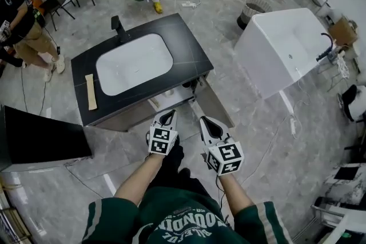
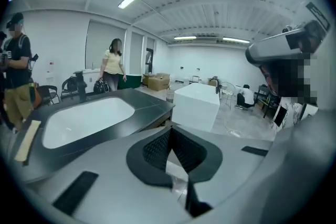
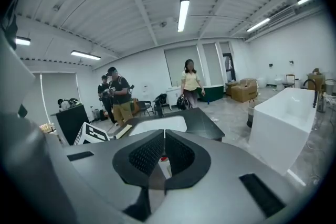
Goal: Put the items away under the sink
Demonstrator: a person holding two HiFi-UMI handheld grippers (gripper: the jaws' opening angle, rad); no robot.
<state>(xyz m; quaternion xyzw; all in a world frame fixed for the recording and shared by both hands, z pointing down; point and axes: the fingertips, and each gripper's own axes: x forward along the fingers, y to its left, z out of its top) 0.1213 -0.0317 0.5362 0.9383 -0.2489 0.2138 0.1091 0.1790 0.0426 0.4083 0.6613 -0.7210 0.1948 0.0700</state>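
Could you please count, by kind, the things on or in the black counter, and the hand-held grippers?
Hand-held grippers: 2, left hand-held gripper and right hand-held gripper
White basin: 1
Black faucet: 1
Wooden strip: 1
Total: 5

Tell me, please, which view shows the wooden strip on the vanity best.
The head view: the wooden strip lies whole, seen from above, beside the basin. The left gripper view shows it foreshortened, far left; the right gripper view, only a sliver.
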